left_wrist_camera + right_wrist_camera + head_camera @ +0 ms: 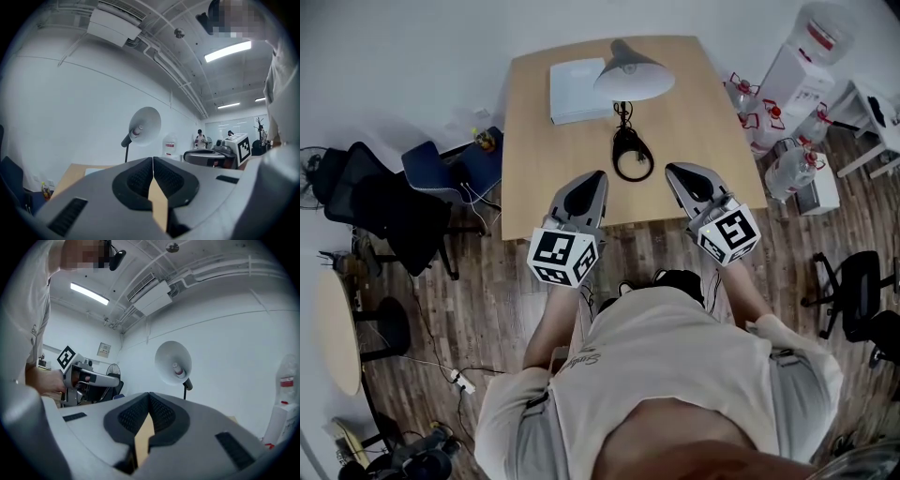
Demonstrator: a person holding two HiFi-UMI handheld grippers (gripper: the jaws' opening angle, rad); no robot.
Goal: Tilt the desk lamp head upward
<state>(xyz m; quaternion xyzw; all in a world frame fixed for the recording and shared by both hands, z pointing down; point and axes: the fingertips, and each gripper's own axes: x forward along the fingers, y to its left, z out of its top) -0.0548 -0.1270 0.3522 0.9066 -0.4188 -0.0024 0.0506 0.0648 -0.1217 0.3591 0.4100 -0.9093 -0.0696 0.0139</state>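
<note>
Head view: the desk lamp [623, 114] stood mid-tabletop [712, 122], with the lamp head [633, 75] beside a white box [575, 91]. The 2 grippers, left gripper [596, 178] and right gripper [673, 171], hung over the near edge on either side of the lamp's base, touching nothing.

Left gripper view: jaws were pressed together, nothing between them. The lamp head stood ahead, well apart.

Right gripper view: jaws were likewise clenched and empty. The lamp head's open face was turned toward the camera, apart from the jaws.

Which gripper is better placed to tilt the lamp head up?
Right gripper, narrowly. It and the left gripper are shut, empty, about equally far from the lamp head, but a white pad lies at the head's left.
</note>
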